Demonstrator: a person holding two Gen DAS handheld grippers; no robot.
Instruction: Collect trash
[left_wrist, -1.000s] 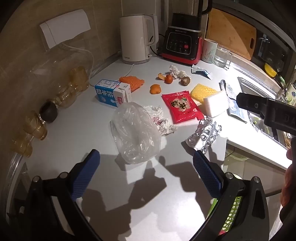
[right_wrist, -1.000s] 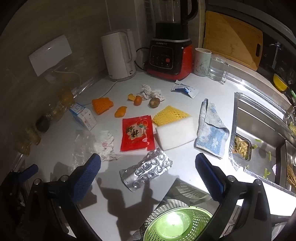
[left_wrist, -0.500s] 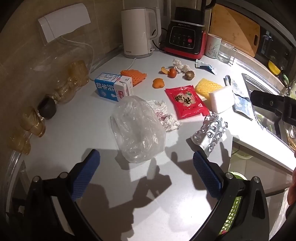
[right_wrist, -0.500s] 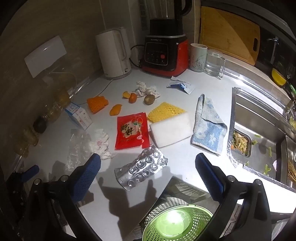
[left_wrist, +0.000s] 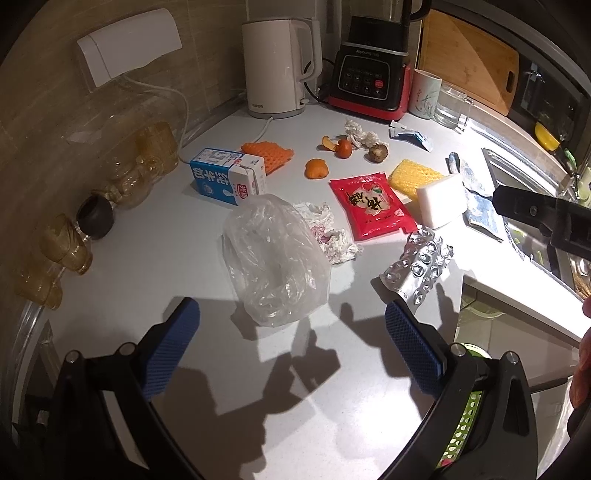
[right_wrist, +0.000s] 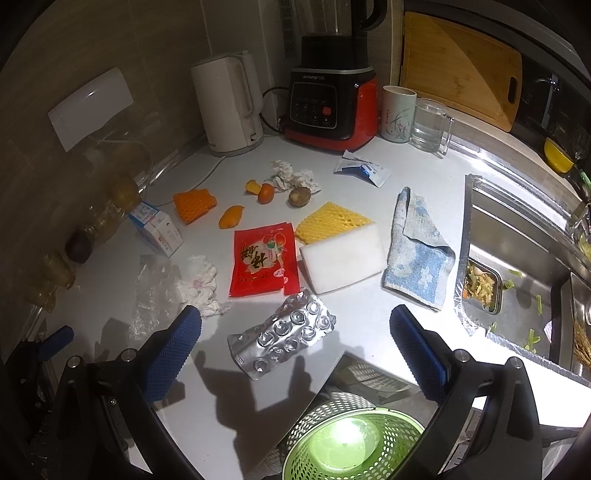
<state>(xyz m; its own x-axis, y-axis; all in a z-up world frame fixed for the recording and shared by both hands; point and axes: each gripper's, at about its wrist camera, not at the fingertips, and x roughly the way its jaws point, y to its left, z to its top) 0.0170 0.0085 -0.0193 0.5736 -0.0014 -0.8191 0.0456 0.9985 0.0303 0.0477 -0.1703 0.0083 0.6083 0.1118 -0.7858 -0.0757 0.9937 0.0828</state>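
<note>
only your right view shows the green bin (right_wrist: 351, 443) below the worktop (right_wrist: 369, 325) edge. both hand-held grippers (left_wrist: 291, 347) (right_wrist: 295, 350) hang wide open, empty. the blister pack (right_wrist: 282, 338) lies nearer than before.

A white electric kettle (right_wrist: 228, 103) stands at the far wall of the pale countertop (right_wrist: 207, 402), with a red-and-black blender base (right_wrist: 330, 107) just to its right, then a pale ceramic cup (right_wrist: 397, 113) and a clear glass mug (right_wrist: 430, 125). A wooden cutting board (right_wrist: 460, 64) leans against the wall behind the cup and mug. Right of the counter lies a steel sink (right_wrist: 517, 236), a blue-and-white cloth (right_wrist: 417, 254) lies near its left edge, and a row of amber glass cups (left_wrist: 66, 243) lines the left wall.
</note>
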